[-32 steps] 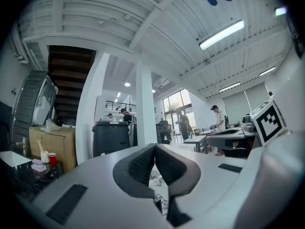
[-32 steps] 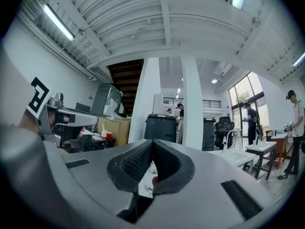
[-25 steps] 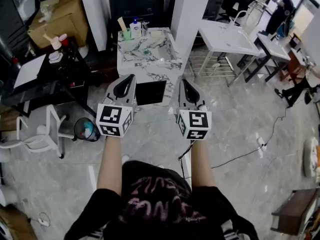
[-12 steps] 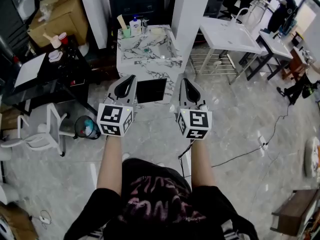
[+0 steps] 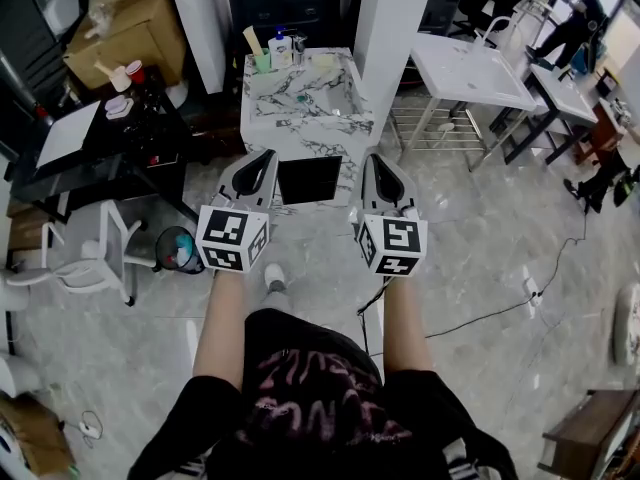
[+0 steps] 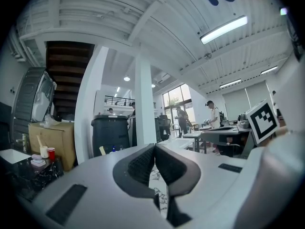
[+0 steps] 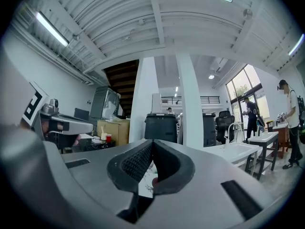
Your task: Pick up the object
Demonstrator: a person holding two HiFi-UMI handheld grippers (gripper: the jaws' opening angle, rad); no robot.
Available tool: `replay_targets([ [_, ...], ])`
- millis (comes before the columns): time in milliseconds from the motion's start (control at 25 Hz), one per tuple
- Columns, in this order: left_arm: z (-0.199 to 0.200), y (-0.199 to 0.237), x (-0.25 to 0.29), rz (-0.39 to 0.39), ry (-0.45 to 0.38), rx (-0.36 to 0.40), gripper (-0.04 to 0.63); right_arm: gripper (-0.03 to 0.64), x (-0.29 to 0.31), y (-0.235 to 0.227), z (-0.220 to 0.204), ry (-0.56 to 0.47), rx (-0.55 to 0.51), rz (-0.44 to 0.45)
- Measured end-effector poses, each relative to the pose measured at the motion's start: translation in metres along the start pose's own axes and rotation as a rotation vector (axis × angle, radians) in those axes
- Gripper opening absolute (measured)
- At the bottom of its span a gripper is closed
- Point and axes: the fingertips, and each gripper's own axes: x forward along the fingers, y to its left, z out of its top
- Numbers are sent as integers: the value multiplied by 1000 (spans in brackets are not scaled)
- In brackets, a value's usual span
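Marble-top desk [image 5: 305, 118] is dead ahead, and whatever I'm meant to pick up should be on it. Bottles and a cup [image 5: 275, 53] are bunched at its far edge. Can't tell which item is the target.

Left gripper [image 6: 154, 148] and right gripper [image 7: 153, 142] are both clenched, fingers pressed tip to tip, nothing in either. I judge the level, side-by-side hold is just carry posture for the approach, with no grasp started.

In the head view both tips sit about at the desk's near edge, one each side of the dark panel [image 5: 308, 180] on its front.

Room:
- A white pillar [image 5: 390, 18] hugs the desk's far right corner.
- A black side table [image 5: 100, 148] crowds the left.
- The near side is open floor, with a cable [image 5: 470, 318] trailing on my right and a bin [image 5: 178, 250] on my left.

A straight-in reach over the near edge looks cleanest.
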Motion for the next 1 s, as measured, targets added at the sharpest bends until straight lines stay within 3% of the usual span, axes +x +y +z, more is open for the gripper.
replay_targets([
  [560,-23,41,67,-27,15,-36,15,15,72,-14,-18,36,-13,-18],
  [1000,-44,114,185,-66,43,-63,15,15,205,-45,-32,59,9,-57],
])
